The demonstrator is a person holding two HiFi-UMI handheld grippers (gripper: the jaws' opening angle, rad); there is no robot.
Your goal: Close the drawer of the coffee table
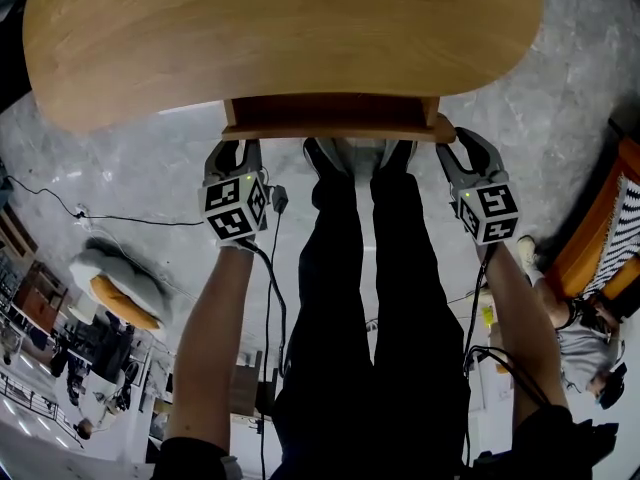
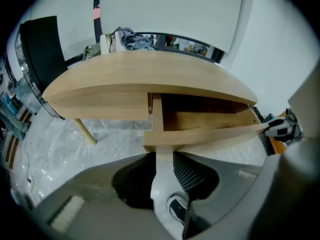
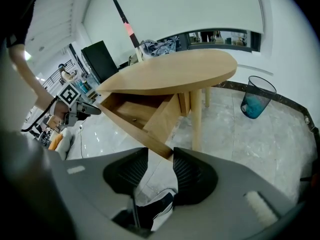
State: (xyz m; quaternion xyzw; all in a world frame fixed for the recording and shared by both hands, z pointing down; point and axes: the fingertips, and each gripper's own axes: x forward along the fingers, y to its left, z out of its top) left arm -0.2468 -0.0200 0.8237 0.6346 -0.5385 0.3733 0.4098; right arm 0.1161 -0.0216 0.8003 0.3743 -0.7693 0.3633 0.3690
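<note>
The oval wooden coffee table fills the top of the head view, and its drawer stands pulled out toward me. My left gripper sits at the left corner of the drawer front and my right gripper at the right corner. In the left gripper view the drawer front ends just past the tips of the left gripper, whose jaws stand apart with a shoe showing through the gap. In the right gripper view the drawer has its front corner at the tips of the right gripper, whose jaws are also apart.
My legs and shoes stand right under the drawer, between the grippers. A cable runs over the marble floor at left; an orange seat is at right. A bin stands beyond the table leg. Clothes lie on the table's far side.
</note>
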